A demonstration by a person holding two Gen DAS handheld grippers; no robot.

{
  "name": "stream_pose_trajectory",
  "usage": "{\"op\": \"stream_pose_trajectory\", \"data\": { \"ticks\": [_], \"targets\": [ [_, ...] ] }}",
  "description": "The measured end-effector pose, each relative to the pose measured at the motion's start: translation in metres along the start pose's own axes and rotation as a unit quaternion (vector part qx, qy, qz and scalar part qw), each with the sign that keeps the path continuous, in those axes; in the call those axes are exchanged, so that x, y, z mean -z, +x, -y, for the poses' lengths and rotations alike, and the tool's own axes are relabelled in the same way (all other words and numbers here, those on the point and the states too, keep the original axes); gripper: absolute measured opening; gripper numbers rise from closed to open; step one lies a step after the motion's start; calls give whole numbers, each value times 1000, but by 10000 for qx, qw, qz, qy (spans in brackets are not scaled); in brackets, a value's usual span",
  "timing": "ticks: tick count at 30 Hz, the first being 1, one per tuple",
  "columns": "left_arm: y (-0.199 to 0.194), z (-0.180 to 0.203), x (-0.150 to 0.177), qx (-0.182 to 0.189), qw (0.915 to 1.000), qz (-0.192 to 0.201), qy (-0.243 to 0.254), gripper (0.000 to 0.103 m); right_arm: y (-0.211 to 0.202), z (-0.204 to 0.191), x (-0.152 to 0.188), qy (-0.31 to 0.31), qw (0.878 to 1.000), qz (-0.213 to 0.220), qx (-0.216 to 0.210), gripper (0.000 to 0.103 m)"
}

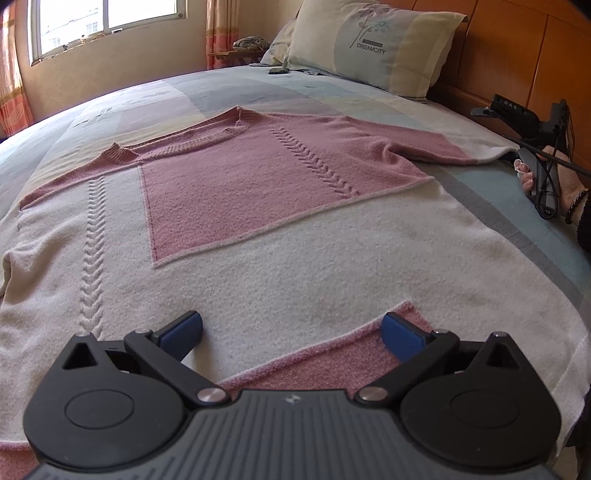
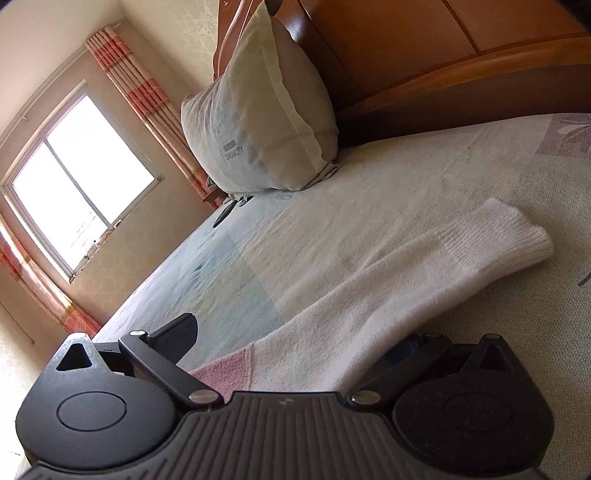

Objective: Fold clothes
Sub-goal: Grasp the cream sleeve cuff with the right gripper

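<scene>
sweater (image 1: 236, 192): pink and white, braided cable stripes | curtain (image 2: 147, 107): pink-cream stripes | headboard (image 2: 424, 55): orange wood

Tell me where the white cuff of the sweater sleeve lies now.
In the right wrist view, the white cuff lies flat on the bed sheet at the right, ahead of the open right gripper, below the pillow.

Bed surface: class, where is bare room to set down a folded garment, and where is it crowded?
Free: the sheet between the sweater collar and the far edge under the window, and the sheet beyond the white sleeve toward the headboard. Crowded: the middle, covered by the sweater, and the corner by the pillow, where a small dark object lies.
</scene>
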State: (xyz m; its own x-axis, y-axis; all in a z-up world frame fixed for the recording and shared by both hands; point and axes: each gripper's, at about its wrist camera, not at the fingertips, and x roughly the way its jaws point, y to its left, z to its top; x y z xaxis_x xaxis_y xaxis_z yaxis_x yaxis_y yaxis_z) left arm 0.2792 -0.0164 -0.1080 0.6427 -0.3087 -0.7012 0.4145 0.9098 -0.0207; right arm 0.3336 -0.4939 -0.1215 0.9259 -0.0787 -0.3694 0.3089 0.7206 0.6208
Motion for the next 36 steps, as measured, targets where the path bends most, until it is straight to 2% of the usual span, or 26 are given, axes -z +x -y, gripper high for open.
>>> {"op": "stream_pose_trajectory", "data": {
  "ticks": [8,14,17,23,28,31,36],
  "targets": [
    [0,-2,0,41,10000,46,1,102,11,-3,-4,107,9999,113,-69,103],
    [-3,-5,-1,85,9999,54,-82,102,1,-18,-11,264,9975,195,-624,103],
    [-7,-8,-2,124,9999,63,-101,102,-2,-31,-11,247,9967,160,-753,103],
    [-18,-10,-5,204,9994,148,239,102,-5,-68,-2,-39,9962,-181,-849,103],
    [-21,-11,-12,264,9948,262,943,102,-4,-89,5,164,9952,-309,-916,103],
    [-22,-19,-13,420,9947,164,923,102,0,-101,9,260,9952,-368,-868,103],
    [-30,-27,-8,499,9950,152,848,102,6,-130,8,-8,9953,-642,-731,103]
  ]
}}
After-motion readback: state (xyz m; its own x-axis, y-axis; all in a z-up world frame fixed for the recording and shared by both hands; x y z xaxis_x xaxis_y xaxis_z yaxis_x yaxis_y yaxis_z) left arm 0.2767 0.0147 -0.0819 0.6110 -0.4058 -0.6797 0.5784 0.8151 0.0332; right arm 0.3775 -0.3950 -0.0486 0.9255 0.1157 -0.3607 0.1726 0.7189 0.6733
